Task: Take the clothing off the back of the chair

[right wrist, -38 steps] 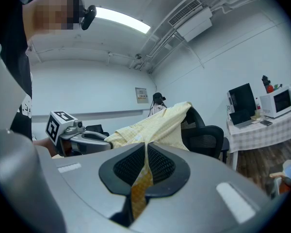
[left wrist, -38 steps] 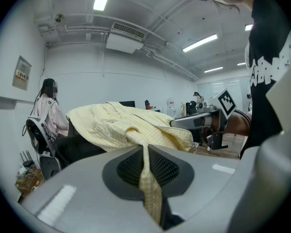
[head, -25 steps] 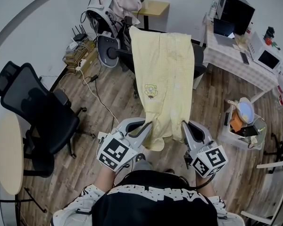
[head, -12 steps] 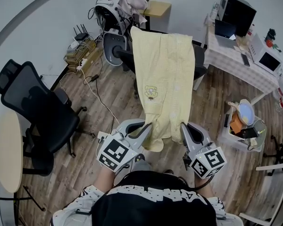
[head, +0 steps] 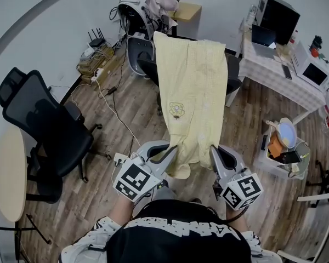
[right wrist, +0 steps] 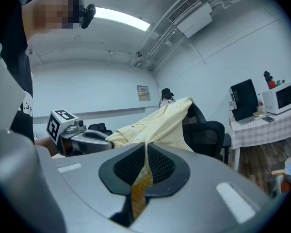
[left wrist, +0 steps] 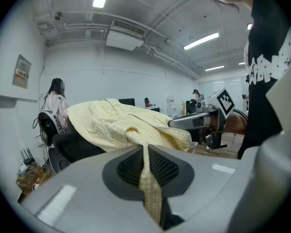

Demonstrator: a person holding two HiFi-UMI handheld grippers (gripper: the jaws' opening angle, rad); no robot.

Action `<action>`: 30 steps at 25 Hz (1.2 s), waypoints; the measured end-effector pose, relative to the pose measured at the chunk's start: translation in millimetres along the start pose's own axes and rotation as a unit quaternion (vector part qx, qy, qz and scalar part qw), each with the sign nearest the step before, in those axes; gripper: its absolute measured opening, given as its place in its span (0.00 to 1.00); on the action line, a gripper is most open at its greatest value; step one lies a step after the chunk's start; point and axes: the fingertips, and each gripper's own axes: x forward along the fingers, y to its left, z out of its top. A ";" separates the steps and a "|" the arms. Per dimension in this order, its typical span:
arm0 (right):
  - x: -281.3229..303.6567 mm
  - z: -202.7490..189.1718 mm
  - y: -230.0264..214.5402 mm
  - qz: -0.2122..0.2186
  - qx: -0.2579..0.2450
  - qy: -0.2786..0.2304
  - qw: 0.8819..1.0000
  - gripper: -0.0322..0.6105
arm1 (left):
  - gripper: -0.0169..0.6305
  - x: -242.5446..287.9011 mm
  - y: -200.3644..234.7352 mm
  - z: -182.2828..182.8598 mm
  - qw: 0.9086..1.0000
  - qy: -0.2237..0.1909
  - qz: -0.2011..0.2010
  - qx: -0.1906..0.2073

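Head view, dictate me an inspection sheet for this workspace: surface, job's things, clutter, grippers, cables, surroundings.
Surface: wood-plank floor; no worktop in use.
Job's things: yellow garment draped over the back of the black chair, not yet off; its lower edge is stretched toward the person.
Clutter: crate of mixed items on the floor at right.
Grippers: left gripper and right gripper are each shut on the yellow garment's lower edge.
Cables: white cable trails across the floor from a router by the wall.
Surroundings: empty office chair at left; table with a microwave at right.
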 end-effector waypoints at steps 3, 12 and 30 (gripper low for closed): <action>-0.9 -1.0 0.2 0.004 0.001 0.000 1.000 0.10 | 0.05 0.5 -2.3 -0.4 1.000 0.002 0.001 0.000; -4.9 -2.6 0.1 0.005 0.001 0.001 1.000 0.10 | 0.05 1.3 -8.3 -0.9 1.000 0.004 -0.002 -0.001; -9.4 -10.6 8.0 0.019 -0.003 0.010 1.000 0.10 | 0.05 -3.8 -17.9 -6.1 1.000 0.008 -0.001 -0.001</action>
